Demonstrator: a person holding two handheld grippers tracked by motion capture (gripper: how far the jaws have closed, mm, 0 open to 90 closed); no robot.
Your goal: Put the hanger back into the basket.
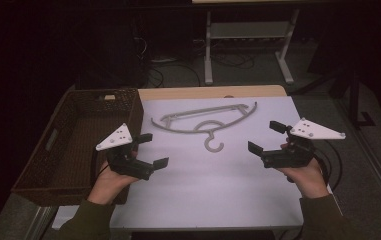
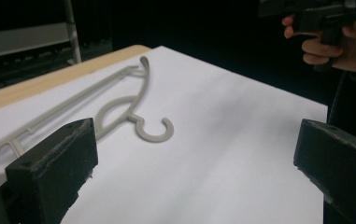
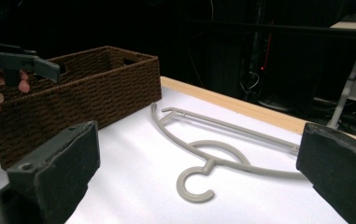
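A grey plastic clothes hanger lies flat on the white sheet, its hook toward me. It appears in the left gripper view and in the right gripper view too. My left gripper hovers open over the sheet's left side, beside the basket, short of the hanger. On the right, my right gripper is open as well, with nothing between its jaws. Both are held above the sheet, apart from the hanger.
A brown woven basket stands at the left edge of the table, also in the right gripper view. A strip of wooden tabletop shows behind the sheet. White desk legs stand on the dark floor beyond.
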